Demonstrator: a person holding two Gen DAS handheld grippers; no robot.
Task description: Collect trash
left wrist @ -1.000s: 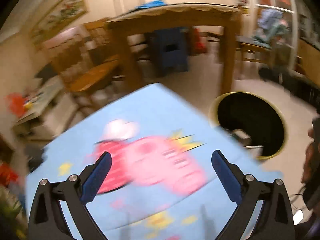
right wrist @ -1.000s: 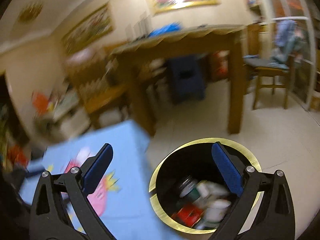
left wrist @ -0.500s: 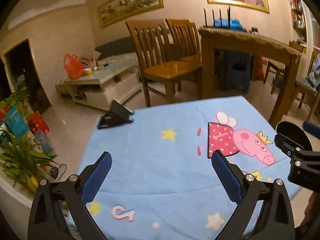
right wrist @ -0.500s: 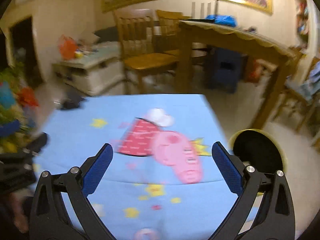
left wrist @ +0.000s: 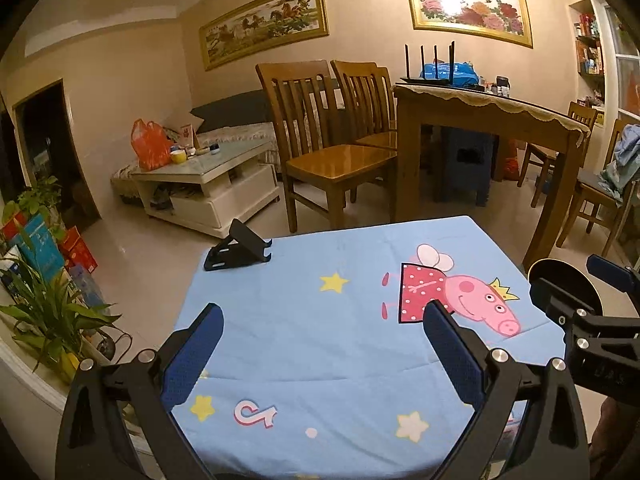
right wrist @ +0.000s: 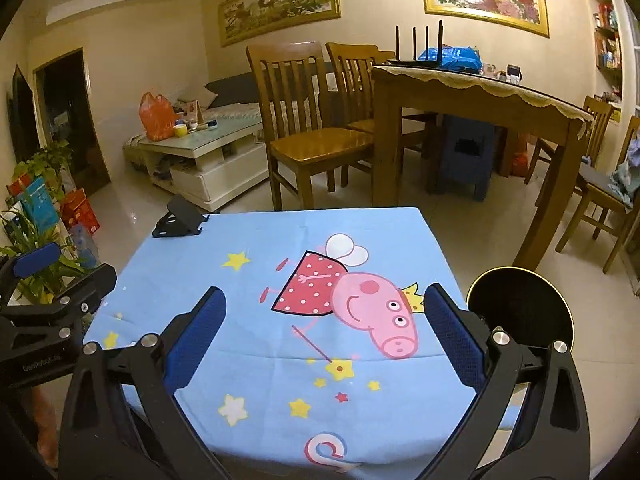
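A low table with a light blue cartoon-pig cloth [left wrist: 340, 320] [right wrist: 280, 280] fills both views; no loose trash shows on it. A black round bin with a gold rim [right wrist: 520, 308] [left wrist: 564, 284] stands on the floor off the table's right side, its inside dark. My left gripper [left wrist: 324, 344] hovers open over the near left part of the cloth, holding nothing. Over the near middle, my right gripper [right wrist: 324, 328] is open and empty too. Each gripper appears at the edge of the other's view.
A black phone stand [left wrist: 236, 250] [right wrist: 178, 222] sits at the cloth's far left corner. Wooden chairs [left wrist: 320, 148] and a tall wooden table [left wrist: 480, 120] stand beyond. A white coffee table [left wrist: 208, 176] with an orange bag is at far left, potted plants [left wrist: 48, 312] at near left.
Both grippers swung left from over the bin and the table's right edge to face the whole cloth. The views have steadied. Both stayed open and empty.
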